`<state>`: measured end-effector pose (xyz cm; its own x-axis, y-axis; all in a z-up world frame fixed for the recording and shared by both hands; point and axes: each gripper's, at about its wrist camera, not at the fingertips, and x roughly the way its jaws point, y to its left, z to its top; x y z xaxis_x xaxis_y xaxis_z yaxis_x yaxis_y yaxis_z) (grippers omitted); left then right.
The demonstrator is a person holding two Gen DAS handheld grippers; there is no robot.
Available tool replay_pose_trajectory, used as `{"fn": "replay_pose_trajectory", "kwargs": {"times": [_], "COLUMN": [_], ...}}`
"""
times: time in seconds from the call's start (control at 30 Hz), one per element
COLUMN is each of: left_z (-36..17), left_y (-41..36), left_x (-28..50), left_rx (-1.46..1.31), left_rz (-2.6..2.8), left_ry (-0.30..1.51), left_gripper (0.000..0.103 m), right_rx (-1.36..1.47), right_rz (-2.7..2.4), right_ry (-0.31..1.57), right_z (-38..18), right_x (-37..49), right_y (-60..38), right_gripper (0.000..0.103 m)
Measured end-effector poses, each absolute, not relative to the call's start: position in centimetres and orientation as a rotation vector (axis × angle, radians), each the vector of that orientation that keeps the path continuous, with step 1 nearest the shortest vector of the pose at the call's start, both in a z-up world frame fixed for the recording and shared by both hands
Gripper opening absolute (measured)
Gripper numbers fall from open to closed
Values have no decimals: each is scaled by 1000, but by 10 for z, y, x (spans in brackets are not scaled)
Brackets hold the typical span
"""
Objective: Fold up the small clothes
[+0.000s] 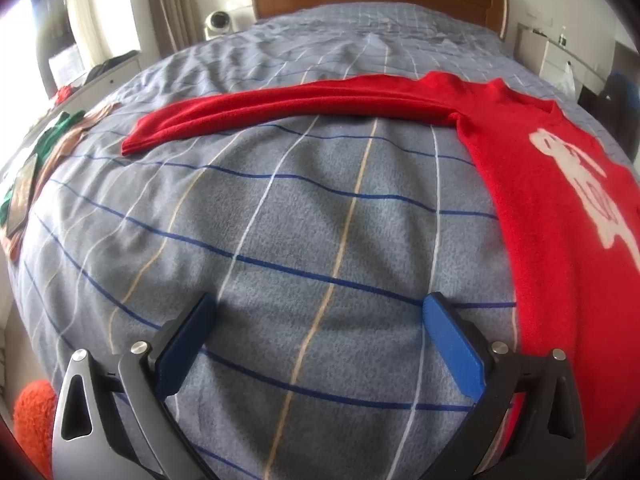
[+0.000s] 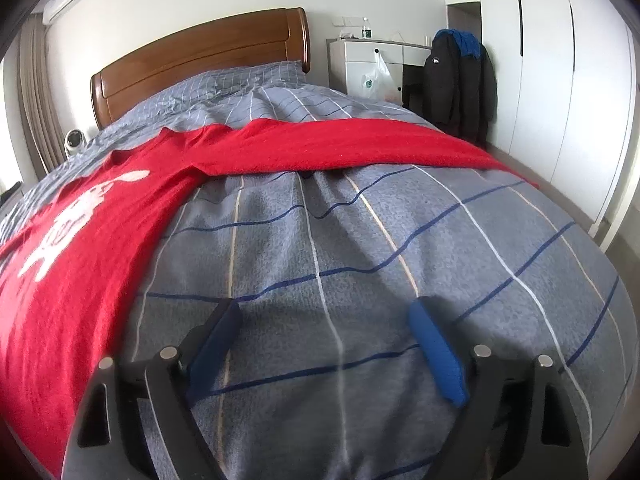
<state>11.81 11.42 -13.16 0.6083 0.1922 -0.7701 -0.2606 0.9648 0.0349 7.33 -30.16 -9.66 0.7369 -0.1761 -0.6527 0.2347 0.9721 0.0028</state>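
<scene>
The left hand-held gripper [image 1: 318,312] hangs low in the frame, jaws wide apart, holding nothing. The right hand-held gripper [image 2: 324,316] does the same. Both hover over the checked bed cover [image 1: 280,208]. The red sweater [image 1: 552,184] lies flat with its sleeves [image 1: 280,108] spread out across the upper frame, ready for folding.

Bed: a grey checked cover [image 2: 360,248] lay under and ahead of the jaws.
Headboard: brown wood [image 2: 200,60], far ahead.
Walls: white.
Wardrobe: white doors [image 2: 560,60], ahead-right.
Curtains: beige [image 1: 168,4], ahead-left.
Light: daylight from the left.
</scene>
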Motion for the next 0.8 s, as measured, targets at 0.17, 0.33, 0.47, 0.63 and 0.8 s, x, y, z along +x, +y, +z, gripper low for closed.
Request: {"fn": "replay_pose_trajectory", "kwargs": {"times": [0.17, 0.33, 0.47, 0.63, 0.8], "left_z": [-132, -132, -132, -131, -131], "left_y": [115, 114, 116, 116, 116], "left_x": [118, 118, 118, 118, 118], "left_rx": [-79, -82, -87, -88, -87], "left_rz": [264, 262, 255, 254, 255], "left_ry": [877, 880, 885, 885, 884], "left_gripper": [103, 103, 103, 103, 103], "right_rx": [63, 62, 62, 61, 60], "right_rz": [-236, -236, -236, -237, -237], "right_ry": [703, 703, 703, 703, 703], "right_z": [-98, -98, -98, -98, -98], "right_x": [74, 74, 74, 74, 74], "right_y": [-298, -298, -298, -298, -298], "right_gripper": [89, 89, 89, 89, 89]}}
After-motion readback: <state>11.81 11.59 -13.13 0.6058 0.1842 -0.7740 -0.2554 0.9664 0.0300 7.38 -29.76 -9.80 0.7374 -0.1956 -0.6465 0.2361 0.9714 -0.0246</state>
